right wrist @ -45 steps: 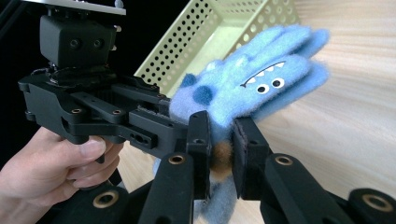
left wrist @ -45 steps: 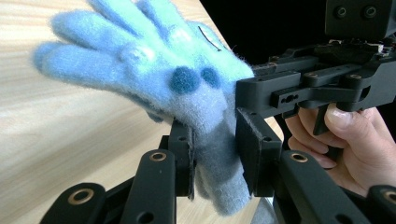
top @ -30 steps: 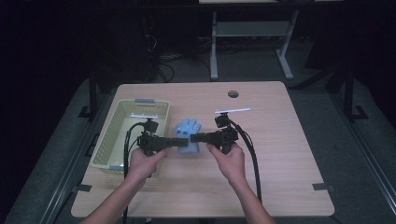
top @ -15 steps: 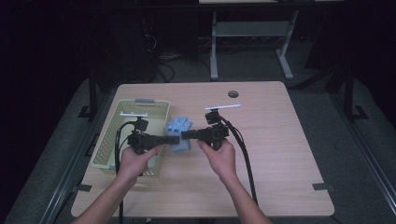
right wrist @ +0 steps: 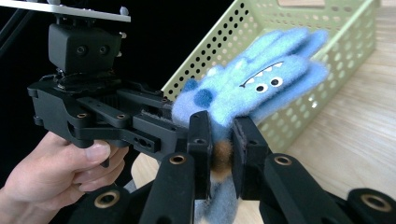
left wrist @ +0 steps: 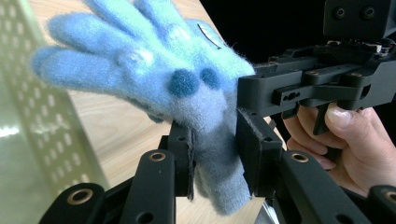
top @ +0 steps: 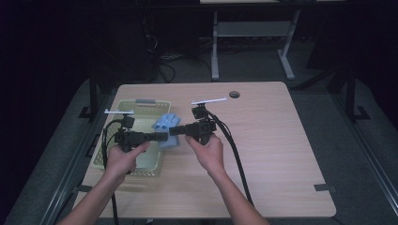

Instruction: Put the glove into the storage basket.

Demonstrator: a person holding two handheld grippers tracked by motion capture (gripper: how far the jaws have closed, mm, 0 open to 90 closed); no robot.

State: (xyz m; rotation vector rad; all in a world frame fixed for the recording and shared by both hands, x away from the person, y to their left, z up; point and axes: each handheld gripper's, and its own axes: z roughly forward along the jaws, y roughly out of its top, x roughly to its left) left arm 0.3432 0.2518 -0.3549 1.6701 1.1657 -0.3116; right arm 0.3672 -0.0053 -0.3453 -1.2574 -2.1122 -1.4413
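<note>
Glove (top: 168, 125), blue and fuzzy with a monster face of white eyes and a toothed mouth, is held clear of the desk (top: 281, 154) between the two grippers, just beside the right long wall of the green basket (top: 109, 140). Its finger ends point away from the person, toward the far side of the basket; its cuff end hangs toward the person.

Left gripper (top: 162, 136) reaches in from the basket side, its body above the basket's interior. In the left gripper view its fingers (left wrist: 183, 156) stand at a middling gap and press on the glove (left wrist: 187, 88) at the narrow cuff part, one pad on each side.

Right gripper (top: 174, 131) reaches in from the side away from the basket and meets the left gripper at the glove. In the right gripper view its fingers (right wrist: 201, 140) are drawn narrow and clamp the glove (right wrist: 252, 88) low down, with a brown patch of the glove's lining showing between the pads.

Both grippers lie roughly level, nose to nose, each held by a hand from below; the left hand (top: 124, 157) is over the basket's near half, the right hand (top: 206, 152) over the bare desk just right of the basket.

Basket is perforated, pale green, and stands on the left part of the desk.
</note>
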